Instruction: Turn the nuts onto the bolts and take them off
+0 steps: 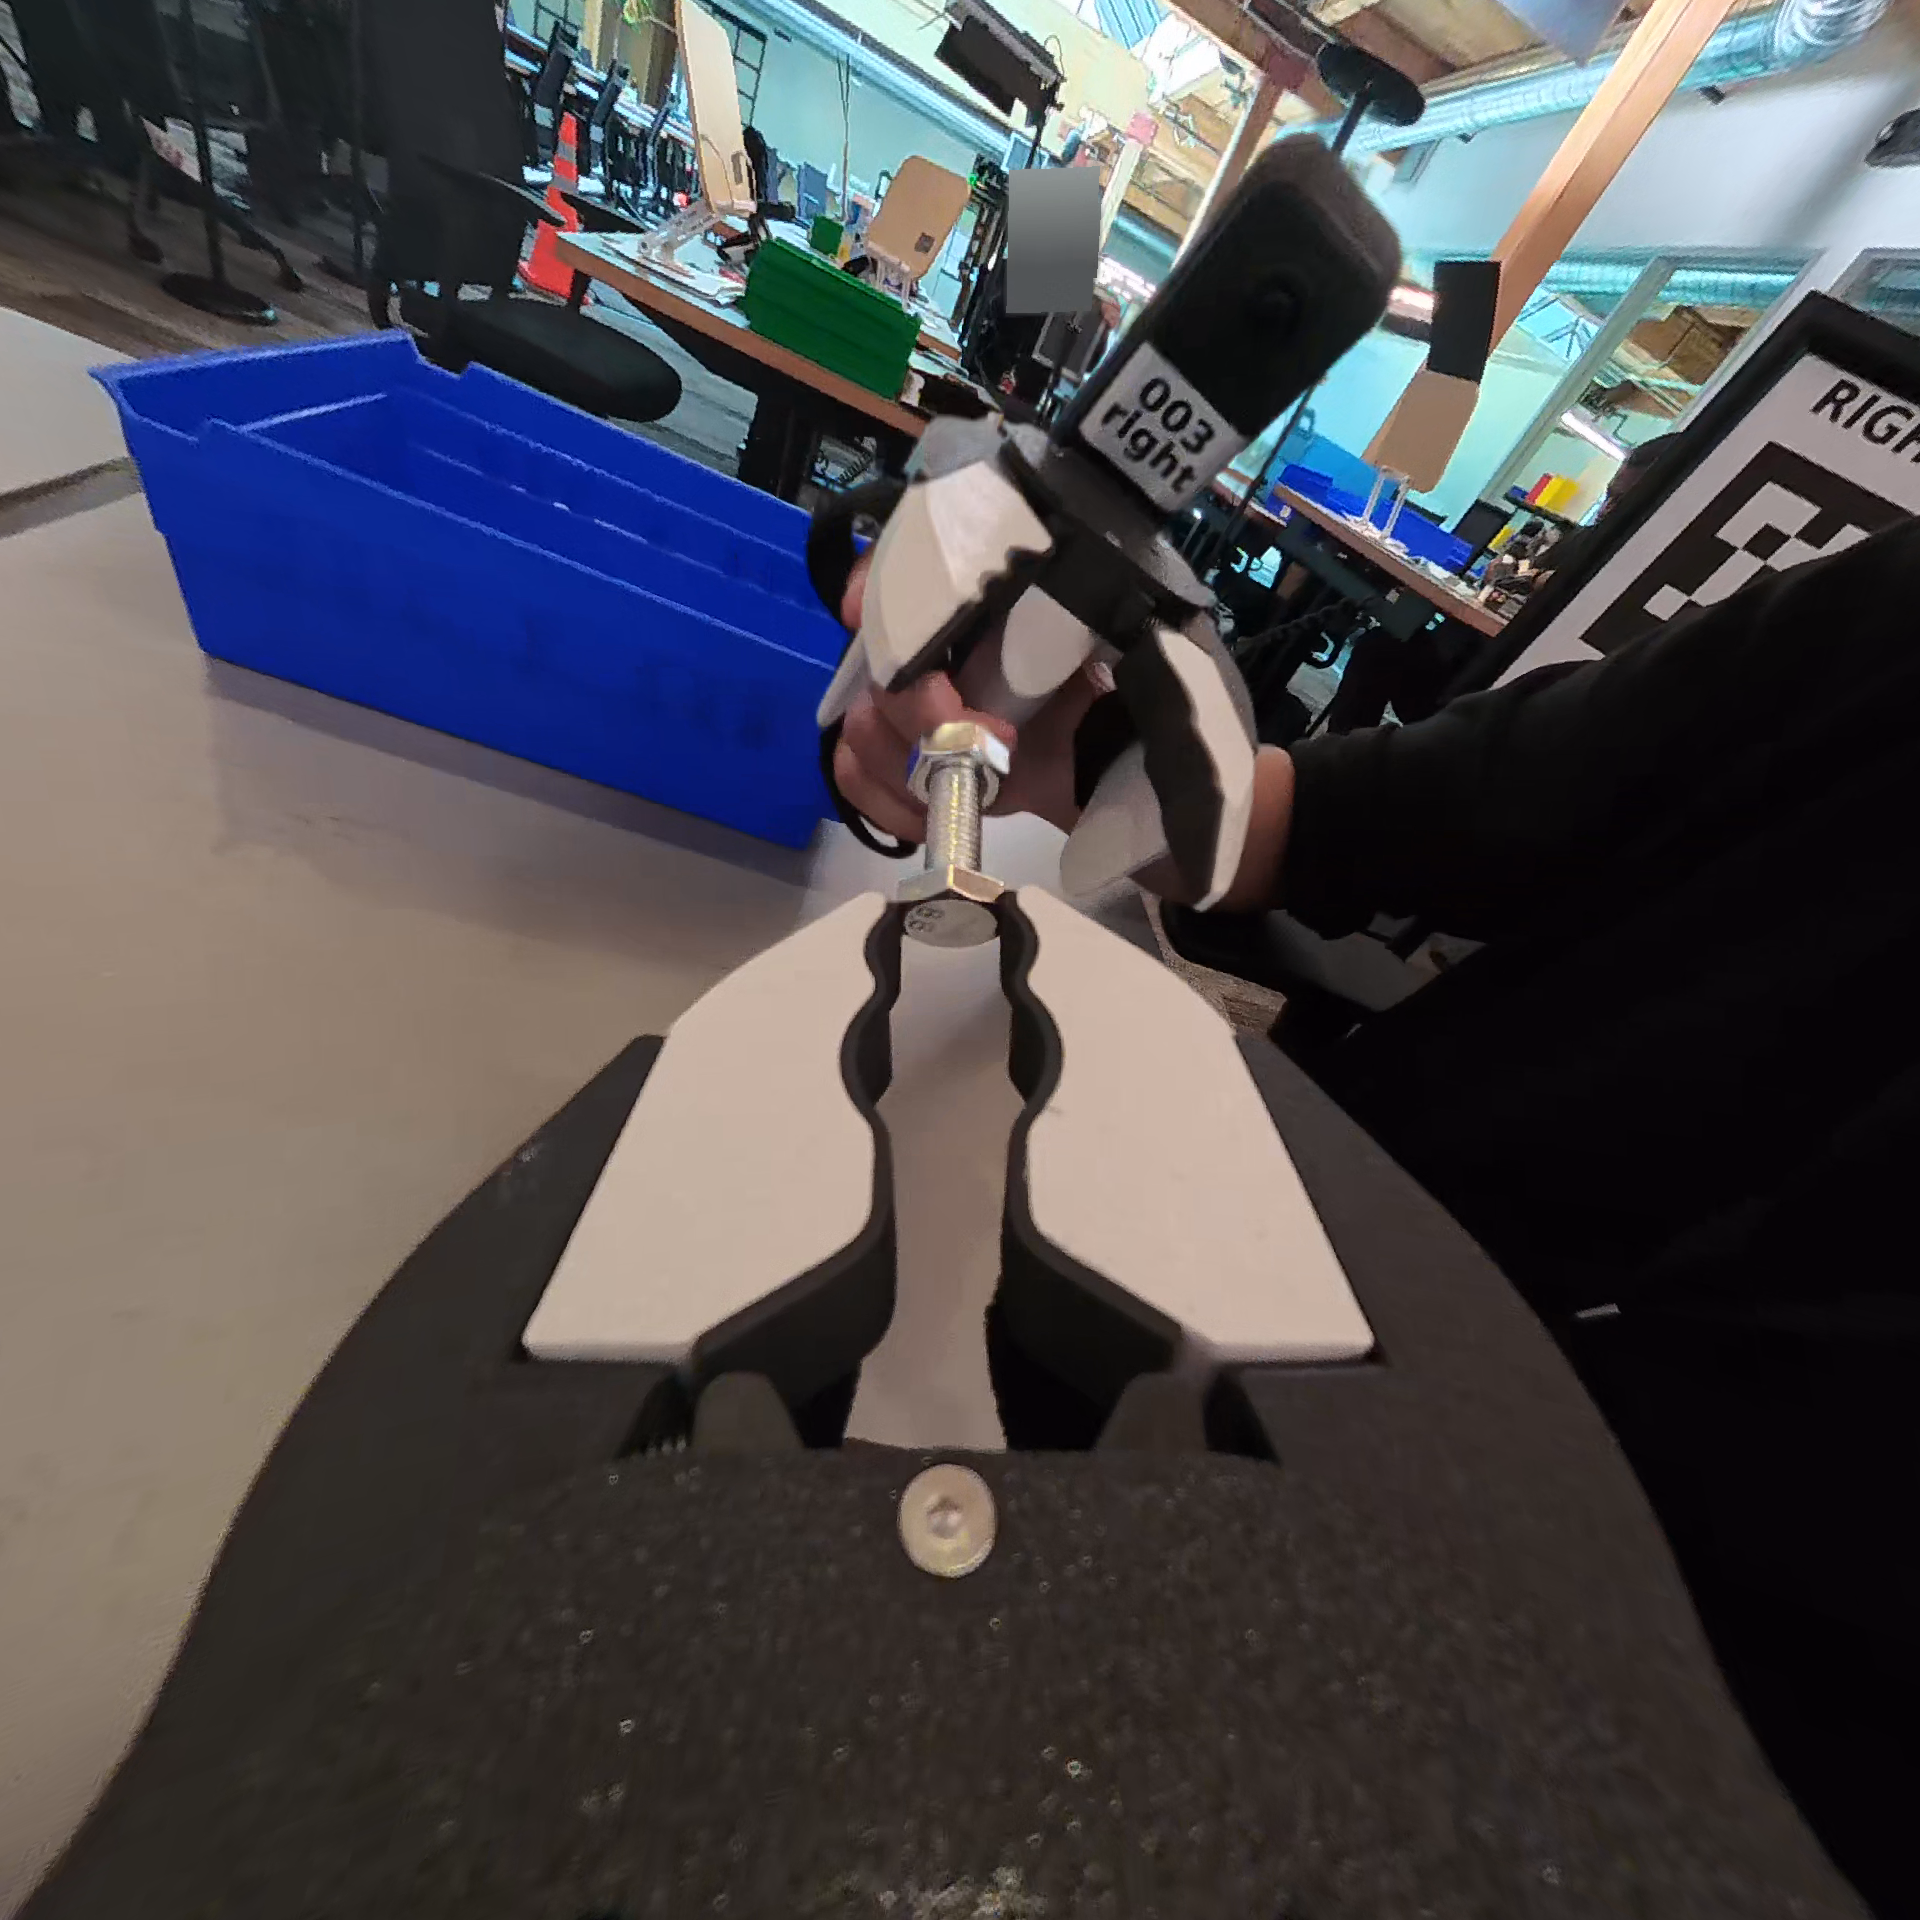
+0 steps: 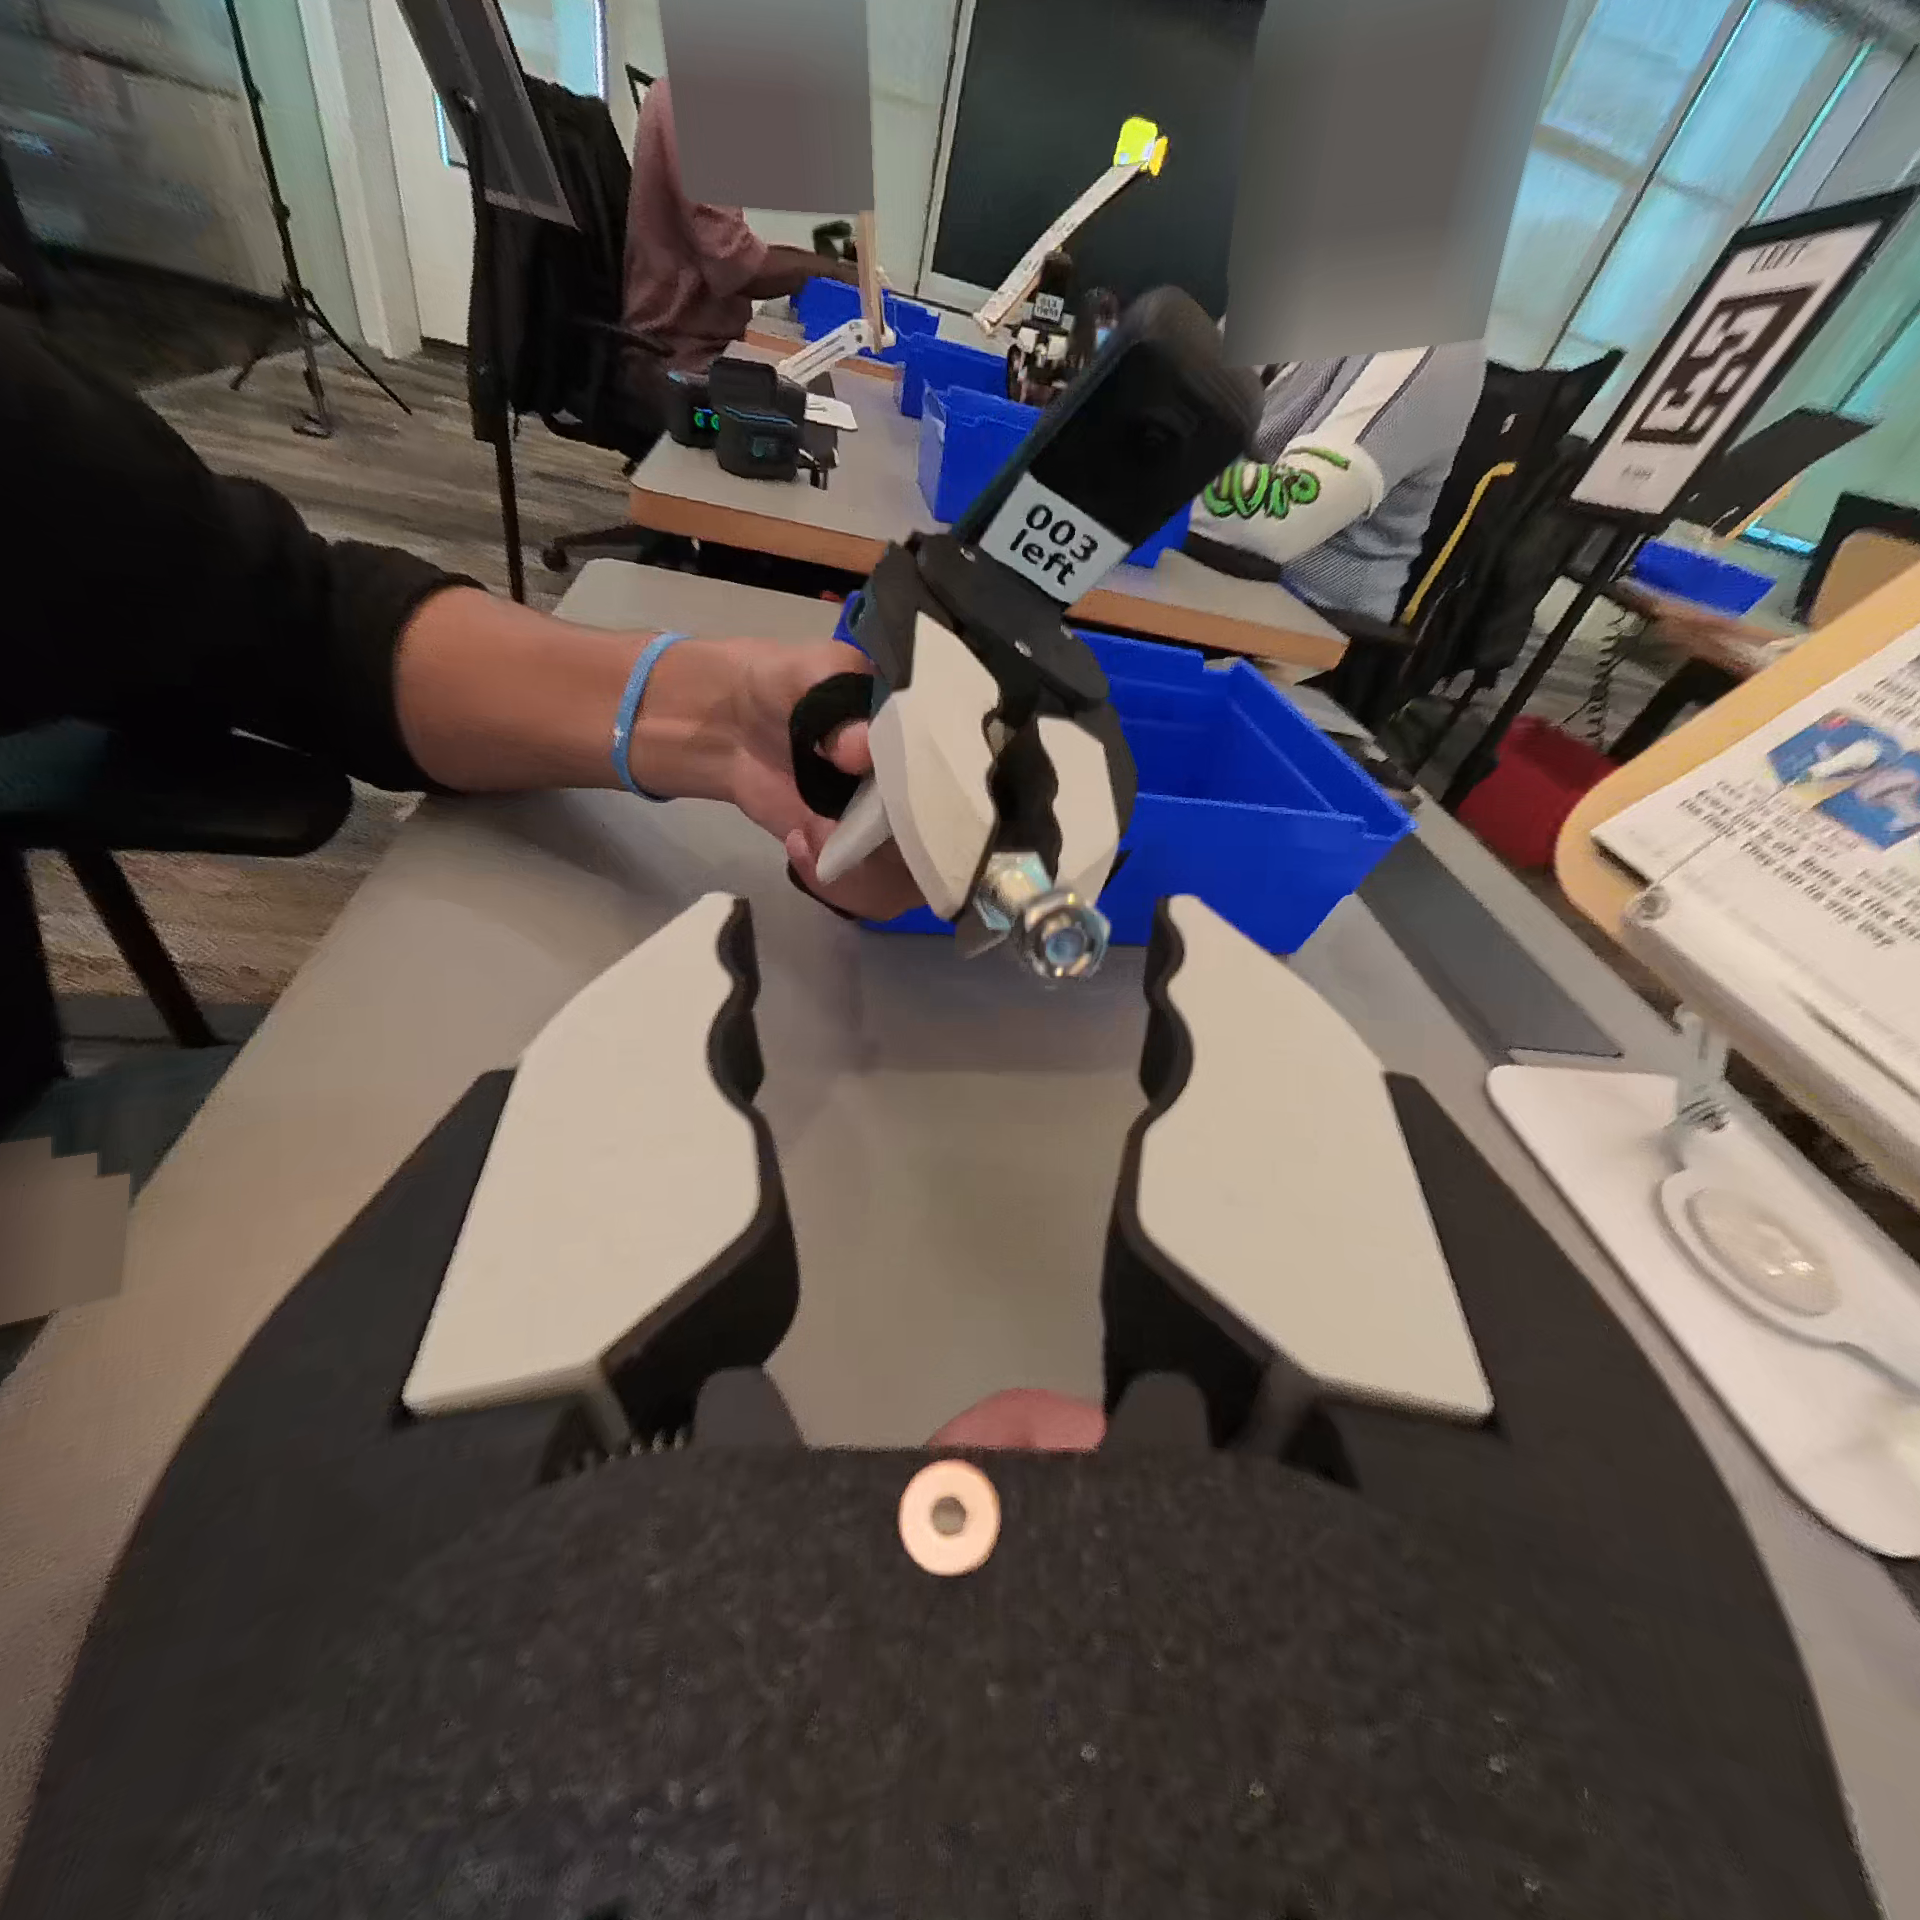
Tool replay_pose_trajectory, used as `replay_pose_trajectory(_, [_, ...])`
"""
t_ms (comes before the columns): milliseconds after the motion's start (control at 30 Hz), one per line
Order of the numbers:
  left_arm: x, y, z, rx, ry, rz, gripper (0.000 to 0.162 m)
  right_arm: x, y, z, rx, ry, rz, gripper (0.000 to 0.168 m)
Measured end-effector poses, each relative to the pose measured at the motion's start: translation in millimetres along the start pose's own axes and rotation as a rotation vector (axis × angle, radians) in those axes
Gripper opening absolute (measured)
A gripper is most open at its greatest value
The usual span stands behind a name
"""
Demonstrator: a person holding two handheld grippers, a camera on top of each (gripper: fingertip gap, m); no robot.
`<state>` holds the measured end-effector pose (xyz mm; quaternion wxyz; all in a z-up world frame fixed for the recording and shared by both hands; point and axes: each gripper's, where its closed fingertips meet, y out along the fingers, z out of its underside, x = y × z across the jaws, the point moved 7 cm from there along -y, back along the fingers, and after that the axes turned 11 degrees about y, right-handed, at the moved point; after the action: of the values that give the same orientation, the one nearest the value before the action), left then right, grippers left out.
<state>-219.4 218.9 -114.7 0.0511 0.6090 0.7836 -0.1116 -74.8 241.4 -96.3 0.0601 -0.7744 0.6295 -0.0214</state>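
Observation:
My left gripper (image 1: pixel 948 906) is shut on the hex head of a silver bolt (image 1: pixel 954 821) and holds it above the grey table (image 1: pixel 260 1039). The threaded shaft points away from it, with a silver nut (image 1: pixel 962 750) near the far end. My right gripper (image 2: pixel 954 935) is open and empty, facing the bolt's end. The nut (image 2: pixel 1062 940) sits just beyond its fingertips, closer to the right one. In the left wrist view the right gripper (image 1: pixel 1029 800) has its jaws spread around the nut without touching it. The left gripper (image 2: pixel 1013 883) and bolt (image 2: pixel 1003 896) also show in the right wrist view.
A blue plastic bin (image 1: pixel 468 582) stands on the table behind the grippers; it also shows in the right wrist view (image 2: pixel 1247 790). A document stand with a printed page (image 2: pixel 1787 831) and its white base (image 2: pixel 1621 1226) stands at the right. Other tables, chairs and seated people are farther back. The grippers are tip to tip, or close to it.

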Motion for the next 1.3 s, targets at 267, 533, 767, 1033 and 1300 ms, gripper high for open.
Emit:
replay_pose_trajectory(267, [-4,5,3,0.021,0.006,0.024,0.017,8,2,5,0.041,-0.059,-0.047,0.058])
replay_pose_trajectory(533, [-5,2,-2,-0.035,-0.012,0.046,0.017,-5,0,15,0.035,0.014,-0.018,0.064])
replay_pose_trajectory(767, [-5,5,0,-0.026,-0.016,0.056,0.017,17,6,-3,0.033,-0.122,-0.022,0.064])
replay_pose_trajectory(1033, [-7,3,-3,-0.046,-0.017,0.063,0.017,3,6,19,0.075,-0.046,-0.016,0.061])
replay_pose_trajectory(1300, [-5,3,0,-0.039,-0.029,0.061,0.017,17,5,-2,0.022,-0.096,-0.033,0.062])
